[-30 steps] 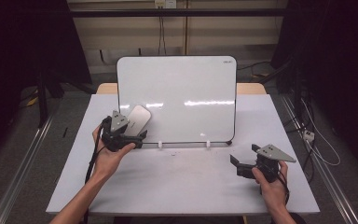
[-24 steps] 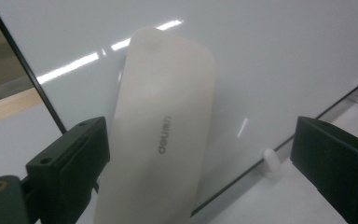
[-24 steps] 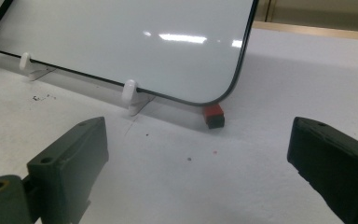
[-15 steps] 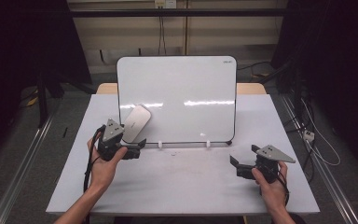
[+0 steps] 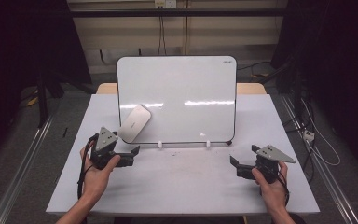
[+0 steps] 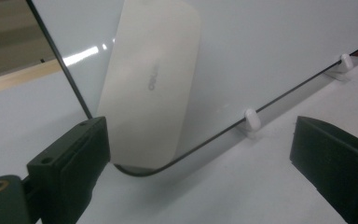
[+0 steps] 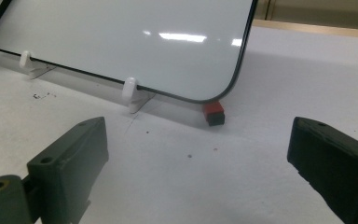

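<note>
Down at the jaws first: the left gripper (image 5: pixel 121 157) has its jaws spread wide with nothing between them, and they point at the eraser (image 6: pixel 151 84), a pale rounded pad that sits tilted on the lower left part of the whiteboard (image 5: pixel 186 88), its bottom end at the board's dark rim. From above, the eraser (image 5: pixel 134 123) lies just beyond the left gripper, apart from it. The right gripper (image 5: pixel 242 169) also has its jaws wide apart and empty, low over the desk (image 5: pixel 182 186) in front of the board's lower right corner. Each gripper is held by a hand (image 5: pixel 95 175), the other hand (image 5: pixel 271 186) coming in from the near edge.

The whiteboard stands tilted back on two small white clips (image 7: pixel 129 88), with a small red block (image 7: pixel 213 113) beside its right corner; whether the block touches the board is hard to tell. The desk is white and matte, with a few dark specks (image 7: pixel 42 96) near the clips. Behind it runs a wooden edge (image 5: pixel 251 87), then a pale wall with hanging cables (image 5: pixel 161 28). Dark curtains (image 5: pixel 335 70) close both sides, and metal rails (image 5: pixel 23 168) lie on the grey floor.

Faint lettering on the eraser is too blurred to read. The board's back is hidden.
</note>
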Tool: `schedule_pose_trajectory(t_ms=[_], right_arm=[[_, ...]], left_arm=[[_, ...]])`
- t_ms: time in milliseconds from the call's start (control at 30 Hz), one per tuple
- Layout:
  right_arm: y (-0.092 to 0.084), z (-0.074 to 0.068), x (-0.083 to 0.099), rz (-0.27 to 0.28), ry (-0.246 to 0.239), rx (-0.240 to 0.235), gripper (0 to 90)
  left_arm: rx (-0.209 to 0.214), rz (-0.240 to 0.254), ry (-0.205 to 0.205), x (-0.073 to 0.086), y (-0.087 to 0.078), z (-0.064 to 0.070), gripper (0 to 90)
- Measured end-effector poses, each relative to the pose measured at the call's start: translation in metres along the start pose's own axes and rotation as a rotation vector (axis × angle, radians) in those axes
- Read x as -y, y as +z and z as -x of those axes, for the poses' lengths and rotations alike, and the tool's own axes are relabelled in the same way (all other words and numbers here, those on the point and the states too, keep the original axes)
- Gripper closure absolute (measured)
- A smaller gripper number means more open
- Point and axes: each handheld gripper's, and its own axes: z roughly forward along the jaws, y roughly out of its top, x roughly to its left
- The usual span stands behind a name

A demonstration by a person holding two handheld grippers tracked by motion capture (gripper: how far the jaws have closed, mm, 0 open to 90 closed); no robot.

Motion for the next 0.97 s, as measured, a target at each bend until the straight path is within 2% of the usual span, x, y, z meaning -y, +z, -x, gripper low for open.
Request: schedule_pose_trajectory(t_ms=[100,333,533,633,833,900,967], right_arm=[[0.000,0.000,0.000,-0.001,0.000,0.001,5.0],[0.001,0.000,0.000,-0.003,-0.002,0.003,4.9],[0.001,-0.001,0.001,-0.006,-0.001,0.002,4.9],[0.000,-0.001,0.001,-0.008,-0.001,0.001,5.0],[-0.001,-0.002,0.001,-0.009,-0.006,-0.003,5.0],[-0.001,-0.002,0.001,-0.009,-0.007,-0.004,5.0],[-0.001,-0.002,0.001,-0.010,-0.010,-0.005,5.0]], left_arm=[[-0.011,-0.009,-0.013,0.006,-0.006,-0.002,5.0],[-0.036,0.004,-0.049,0.018,-0.016,-0.004,5.0],[-0.022,0.002,-0.061,0.032,-0.017,-0.001,5.0],[-0.018,0.000,-0.084,0.042,-0.018,0.001,5.0],[-0.035,0.009,-0.091,0.047,-0.022,0.002,4.8],[-0.031,0.011,-0.071,0.047,-0.022,0.004,4.7],[-0.035,0.011,-0.069,0.046,-0.022,0.004,4.7]])
